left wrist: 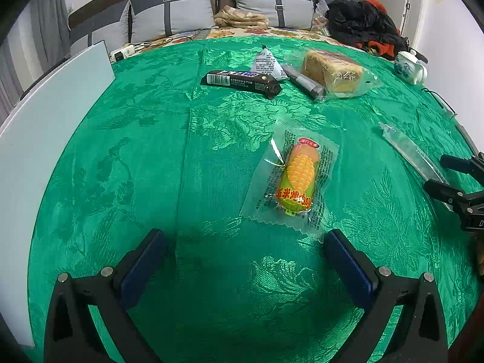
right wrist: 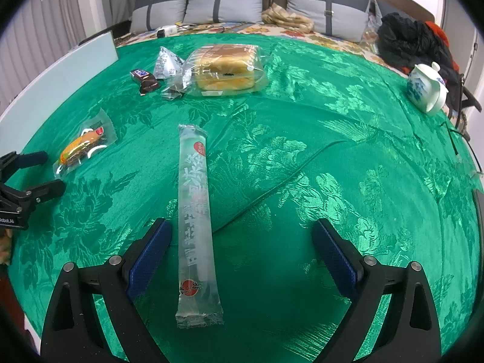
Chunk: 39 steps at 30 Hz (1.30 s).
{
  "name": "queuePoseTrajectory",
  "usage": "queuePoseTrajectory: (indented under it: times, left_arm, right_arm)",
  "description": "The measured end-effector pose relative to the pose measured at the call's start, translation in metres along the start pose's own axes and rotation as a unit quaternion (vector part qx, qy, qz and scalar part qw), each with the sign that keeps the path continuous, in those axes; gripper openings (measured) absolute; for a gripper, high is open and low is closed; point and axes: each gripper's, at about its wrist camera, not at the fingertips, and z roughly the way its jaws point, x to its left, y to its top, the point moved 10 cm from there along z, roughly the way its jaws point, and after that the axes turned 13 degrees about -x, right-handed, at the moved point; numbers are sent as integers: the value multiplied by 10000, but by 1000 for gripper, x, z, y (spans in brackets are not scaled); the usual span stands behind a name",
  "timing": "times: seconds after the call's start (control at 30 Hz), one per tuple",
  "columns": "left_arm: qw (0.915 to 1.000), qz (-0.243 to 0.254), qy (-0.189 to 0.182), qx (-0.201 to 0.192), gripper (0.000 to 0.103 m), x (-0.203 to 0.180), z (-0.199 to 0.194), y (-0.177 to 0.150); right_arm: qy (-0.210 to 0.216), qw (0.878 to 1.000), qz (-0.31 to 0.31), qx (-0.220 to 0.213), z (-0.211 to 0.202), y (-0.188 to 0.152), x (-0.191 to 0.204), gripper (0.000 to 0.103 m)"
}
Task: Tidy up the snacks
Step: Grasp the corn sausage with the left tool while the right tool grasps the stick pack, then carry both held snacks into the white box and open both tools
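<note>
A clear packet with a yellow corn snack lies flat on the green cloth, just beyond my left gripper, which is open and empty. The corn packet also shows at the left of the right wrist view, near the left gripper. A long clear stick packet lies on the cloth between the fingers of my right gripper, nearer the left finger; the jaws are wide open and the pads do not press it. Seen from the left wrist, the stick packet runs toward the right gripper.
At the far side lie a dark chocolate bar, a grey triangular packet, a small dark stick packet and a bagged bread. A white-and-blue teapot stands at the right. A pale board lines the left edge.
</note>
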Motion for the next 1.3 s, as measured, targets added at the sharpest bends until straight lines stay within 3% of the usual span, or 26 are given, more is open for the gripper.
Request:
queuePoseTrajectory:
  times: [0.33, 0.43, 0.5, 0.57, 0.7, 0.77, 0.8, 0.83, 0.87, 0.9, 0.93, 0.97, 1.1, 1.3]
  left_arm:
    - [10000, 29, -69, 48, 103, -1, 0, -1]
    - [9964, 110, -565, 621, 102, -4, -2, 1]
    - [9924, -165, -949, 760, 101, -6, -4, 14]
    - [9935, -83, -891, 701, 101, -5, -3, 27]
    - [9913, 720, -730, 831, 83, -28, 14, 40]
    - [9864, 1177, -688, 919, 64, -42, 20, 37]
    - [9824, 1516, -651, 871, 47, -51, 22, 35]
    - [9822, 1586, -676, 746, 42, -55, 20, 37]
    - [9818, 1595, -694, 757, 38, -56, 20, 35]
    - [9831, 1464, -828, 726, 30, -57, 17, 33]
    - [9847, 1370, -845, 673, 28, -55, 14, 32]
    - [9864, 1293, -819, 598, 28, -51, 11, 32]
    - [9936, 156, -1039, 408, 28, -21, -13, 23]
    - [9853, -1280, -1121, -148, 28, 40, -67, 39]
  right_arm:
    - [-3, 10000, -2, 1, 0, 0, 0, 97]
    - [-71, 10000, 28, 32, 0, 0, 0, 97]
    - [21, 9984, -37, 572, 3, 1, 3, 96]
    - [155, 9953, -73, 953, 5, 6, 8, 93]
    - [445, 9933, 36, 1070, 4, 41, 22, 93]
    - [412, 9899, 207, 1343, 12, 42, 24, 92]
    - [379, 9881, 242, 1471, 15, 38, 24, 87]
    - [313, 9852, 226, 1671, 19, 30, 25, 49]
    - [285, 9825, 170, 1832, 21, 22, 25, 26]
    - [243, 9816, 132, 1891, 20, 17, 24, 19]
    - [158, 9827, 200, 1837, 14, 16, 21, 18]
    - [167, 9827, 372, 1807, 8, 15, 20, 18]
    - [456, 9791, 1283, 1511, -21, 17, 16, 18]
    - [922, 9703, 1923, 1139, -38, 52, 51, 18]
